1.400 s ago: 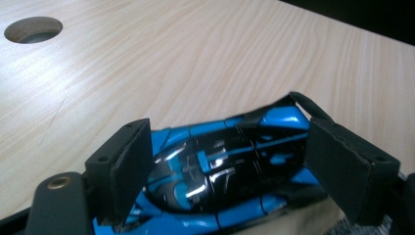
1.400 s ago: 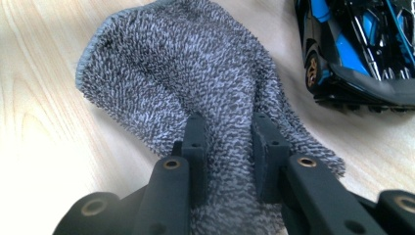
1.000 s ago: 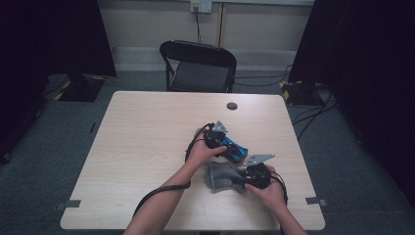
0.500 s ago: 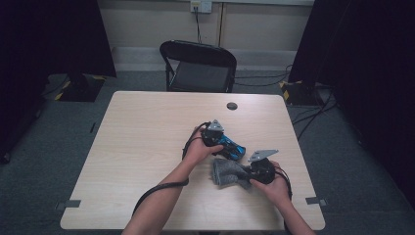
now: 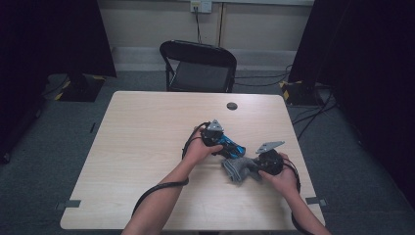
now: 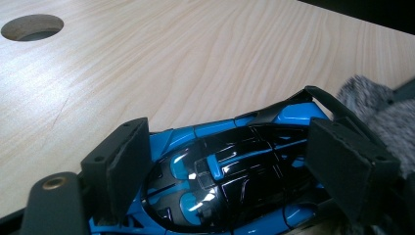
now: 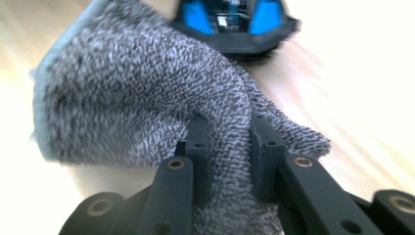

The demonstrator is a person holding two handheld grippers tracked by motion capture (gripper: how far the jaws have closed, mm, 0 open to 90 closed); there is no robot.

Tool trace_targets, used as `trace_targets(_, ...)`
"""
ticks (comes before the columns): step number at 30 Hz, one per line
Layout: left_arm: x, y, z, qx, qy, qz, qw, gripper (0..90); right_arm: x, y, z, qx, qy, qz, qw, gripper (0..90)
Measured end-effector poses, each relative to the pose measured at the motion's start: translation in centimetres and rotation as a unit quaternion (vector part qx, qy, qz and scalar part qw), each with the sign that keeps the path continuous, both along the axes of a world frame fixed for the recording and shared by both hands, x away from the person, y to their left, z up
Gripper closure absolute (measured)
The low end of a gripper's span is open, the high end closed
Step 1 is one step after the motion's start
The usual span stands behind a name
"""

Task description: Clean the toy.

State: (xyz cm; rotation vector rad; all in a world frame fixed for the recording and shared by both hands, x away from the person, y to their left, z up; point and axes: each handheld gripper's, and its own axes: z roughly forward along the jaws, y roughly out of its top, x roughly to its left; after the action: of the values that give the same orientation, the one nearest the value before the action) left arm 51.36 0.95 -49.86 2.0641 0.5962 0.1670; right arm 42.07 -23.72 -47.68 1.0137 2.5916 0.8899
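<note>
A blue and black toy car (image 5: 234, 149) lies on the wooden table (image 5: 147, 137) right of centre, with my left gripper (image 5: 226, 145) shut on it. In the left gripper view both pads press the car (image 6: 220, 171) at its sides. Just right of the car sits a fuzzy grey cloth (image 5: 237, 169), touching the car's end. My right gripper (image 5: 253, 169) is shut on a fold of this cloth (image 7: 137, 88), the pads (image 7: 198, 147) pinching it. The car's blue tail (image 7: 232, 22) shows beyond the cloth, whose grey edge (image 6: 362, 93) reaches past the car.
A black folding chair (image 5: 198, 68) stands behind the table's far edge. A round cable hole (image 5: 231, 105) sits near the far edge (image 6: 32, 27). Black cables (image 5: 156, 188) trail from the grippers over the table. The right gripper is close to the table's right edge.
The right gripper has moved right and slightly away from the person, dragging the grey cloth with it. The left gripper and the car have stayed put.
</note>
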Motion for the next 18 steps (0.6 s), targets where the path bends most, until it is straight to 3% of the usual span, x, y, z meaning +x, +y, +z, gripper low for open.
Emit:
trace_targets(11, 0.1, 0.0, 0.0, 0.0, 0.001, 0.001, 1.0, 17.6, 1.8, -1.8, 0.1, -0.006, 0.002, -0.046, 0.9989, 73.9)
trace_targets(18, 0.1, 0.0, 0.0, 0.0, 0.001, 0.001, 1.0, 17.5, 2.9, -1.8, 0.1, -0.017, -0.006, -0.067, 0.9976, 74.1)
